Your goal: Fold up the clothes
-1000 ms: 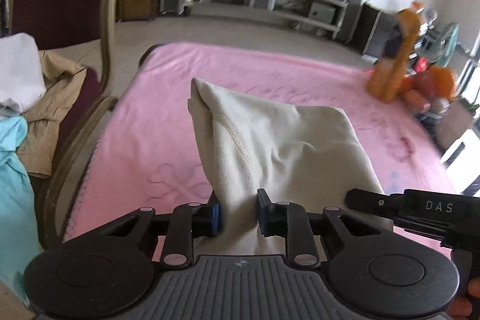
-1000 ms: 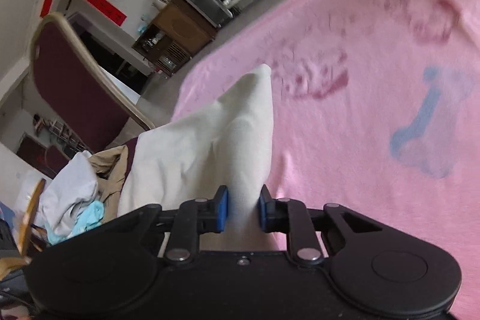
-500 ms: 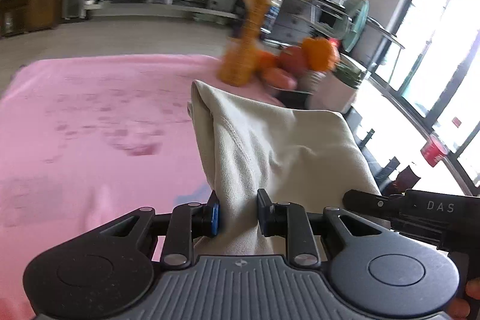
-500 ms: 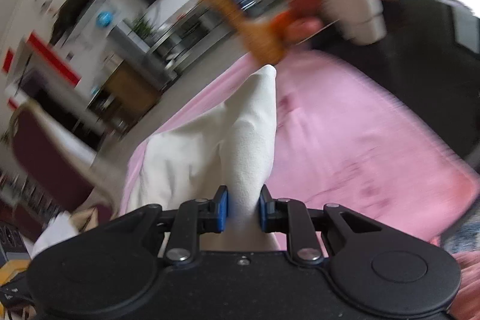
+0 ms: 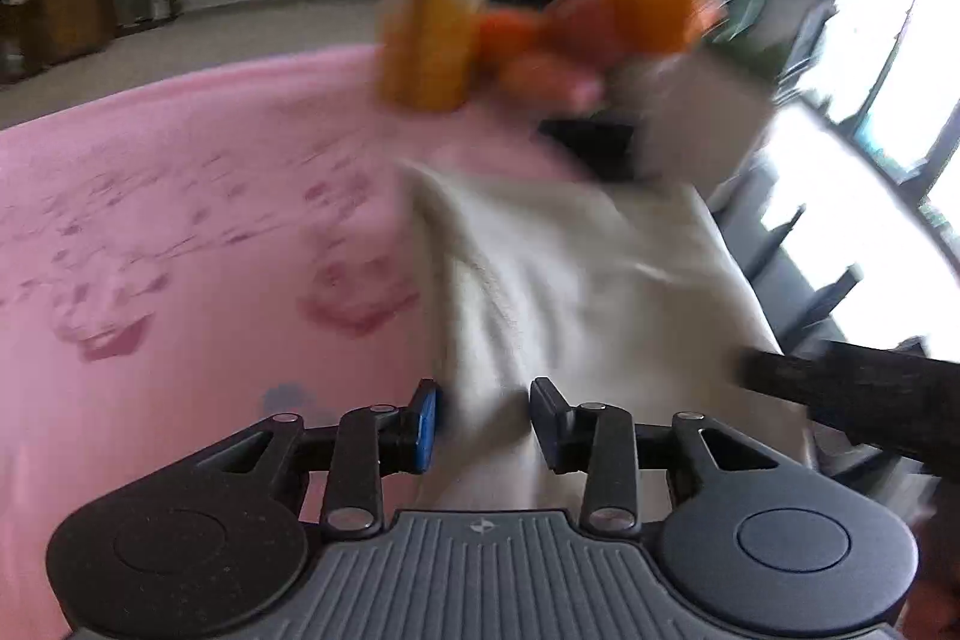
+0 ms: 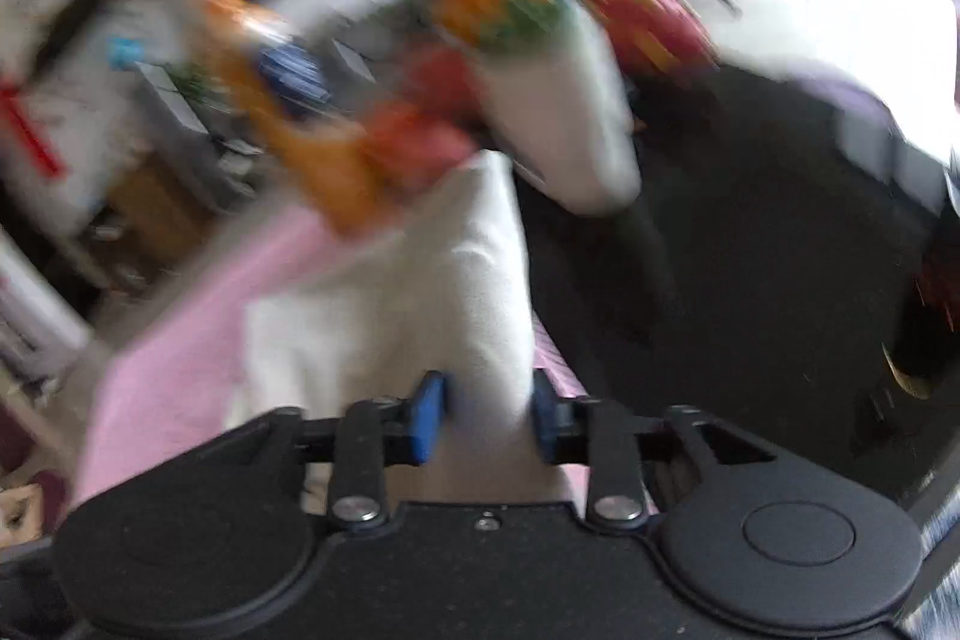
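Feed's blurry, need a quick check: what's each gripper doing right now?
Left gripper: just opened, cream garment loose between the jaws.
Right gripper: just opened, same garment between the jaws.

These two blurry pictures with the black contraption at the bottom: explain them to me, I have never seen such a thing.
No robot here: a person carries a hand-held gripper in each hand, and each has a wide-angle camera looking forward along its jaws. One picture comes from the left gripper, the other from the right gripper; the black shape at the bottom is the tool itself. The blur comes from fast movement.

The surface is covered by a pink blanket. At its far edge stand blurred orange objects, too smeared to name.

Between both pairs of jaws lies a folded cream garment. The jaws have just been opening, and gaps now show beside the cloth, so it seems to be being let go. The black bar at the right of the left view is the other gripper.
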